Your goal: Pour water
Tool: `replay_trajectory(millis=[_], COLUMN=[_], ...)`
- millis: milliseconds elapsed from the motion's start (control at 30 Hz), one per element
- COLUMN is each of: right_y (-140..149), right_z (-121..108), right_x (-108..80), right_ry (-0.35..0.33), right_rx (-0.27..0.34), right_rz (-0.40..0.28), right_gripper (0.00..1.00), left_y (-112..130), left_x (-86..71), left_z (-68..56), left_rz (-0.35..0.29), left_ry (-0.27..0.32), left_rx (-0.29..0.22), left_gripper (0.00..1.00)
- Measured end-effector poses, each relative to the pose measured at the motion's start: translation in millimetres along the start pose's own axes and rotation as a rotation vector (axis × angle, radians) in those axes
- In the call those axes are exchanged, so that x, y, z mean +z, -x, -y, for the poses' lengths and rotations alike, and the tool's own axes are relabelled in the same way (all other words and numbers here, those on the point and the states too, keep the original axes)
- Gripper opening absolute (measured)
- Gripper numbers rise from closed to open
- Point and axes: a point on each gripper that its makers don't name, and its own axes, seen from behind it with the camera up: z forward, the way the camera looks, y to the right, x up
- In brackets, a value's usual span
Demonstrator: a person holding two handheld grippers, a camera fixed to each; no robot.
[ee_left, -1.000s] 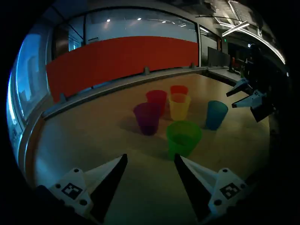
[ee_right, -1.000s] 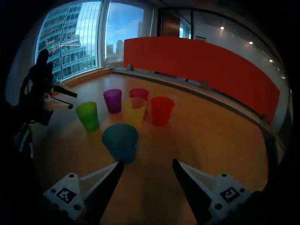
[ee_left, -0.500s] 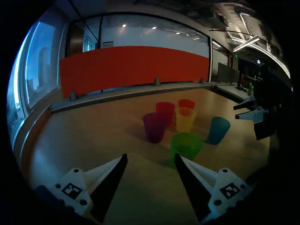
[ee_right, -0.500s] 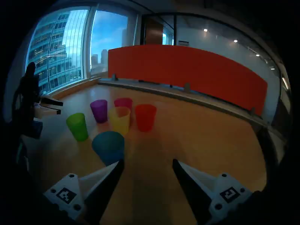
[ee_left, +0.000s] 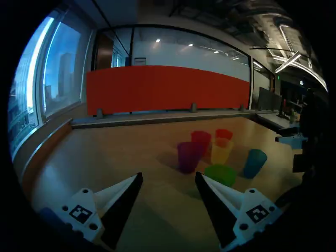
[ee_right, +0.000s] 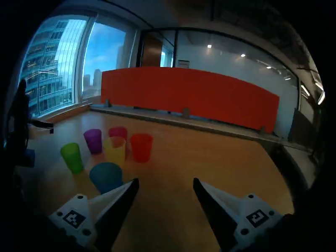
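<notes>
Six of one kind, clustered right of centre in the left gripper view: one purple cup [ee_left: 187, 156], one pink cup [ee_left: 200, 140], one red cup [ee_left: 223, 134], one yellow cup [ee_left: 221, 152], one green cup [ee_left: 221, 174], one blue cup [ee_left: 254, 163]. One of each colour.

Two tools: left gripper [ee_left: 168, 174] at the bottom of its own view, right gripper [ee_right: 165, 179] at the bottom of the right gripper view. Two fingers [ee_left: 122, 197] on each, four together. One square black-and-white marker [ee_left: 80, 213] per finger, four altogether.

One wooden table [ee_left: 126, 147] under the cluster. One long red panel [ee_left: 168, 88] across the upper middle, with three small posts [ee_left: 193, 107] along its foot.
</notes>
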Motion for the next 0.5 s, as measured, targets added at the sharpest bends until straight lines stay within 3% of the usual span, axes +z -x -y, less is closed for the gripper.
replay_trajectory(millis=[300,500], right_y=[-20,-41], right_z=[-10,-17], right_x=[-0.1,-5.6], right_ry=[0.090,0.142], right_rx=[0.030,0.060], right_rz=[-0.114,-0.200], right_gripper=[1.00,1.00], left_y=[-27,-51], left_x=[-8.5,-16.9], left_z=[19.2,24.8], left_rz=[-0.108,-0.199], left_ry=[-0.103,-0.146], left_rx=[-0.001,0.010], left_gripper=[0.93,0.93])
